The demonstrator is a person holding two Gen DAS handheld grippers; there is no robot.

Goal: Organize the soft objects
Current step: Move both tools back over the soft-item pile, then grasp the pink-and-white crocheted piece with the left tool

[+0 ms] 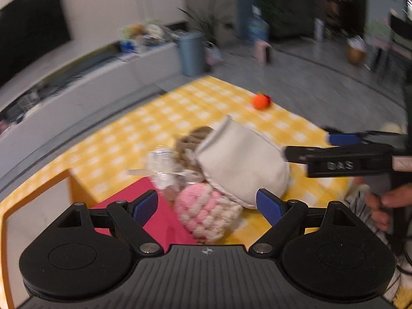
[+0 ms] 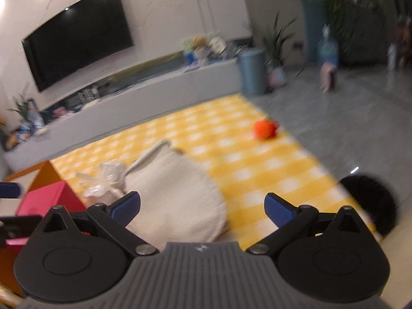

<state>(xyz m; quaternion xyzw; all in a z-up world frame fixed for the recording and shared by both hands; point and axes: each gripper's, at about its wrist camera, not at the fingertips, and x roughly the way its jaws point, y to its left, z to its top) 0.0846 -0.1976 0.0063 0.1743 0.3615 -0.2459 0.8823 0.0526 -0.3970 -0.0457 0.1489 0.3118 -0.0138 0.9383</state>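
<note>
Left gripper (image 1: pixel 207 206) jaws spread wide, nothing between them. It hovers over a pink-and-cream chunky knitted soft toy (image 1: pixel 208 212) lying at 12 o'clock, just ahead of the pads, touching the edge of a magenta flat-topped box (image 1: pixel 144 206) at 10 o'clock.

Right gripper (image 2: pixel 202 209) also spread, empty. In the left view its black finger touches the right edge of a cream cloth pouch (image 1: pixel 242 164), at 3 o'clock.

Pouch lies on its side on the yellow-and-white checked mat (image 2: pixel 231 154), leaning over the pink toy. A brown knitted item (image 1: pixel 191 139) shows at its mouth; crinkled clear plastic wrap (image 1: pixel 162 164) just beside it.

Far, 1 o'clock: orange round soft ball (image 2: pixel 264 128), well apart, near the mat's edge.

Step looks like pre-grasp, sorting barely begun. Next probably: left drops and pinches the pink toy, or right clamps the pouch rim. Motion blur, so contact is uncertain.
</note>
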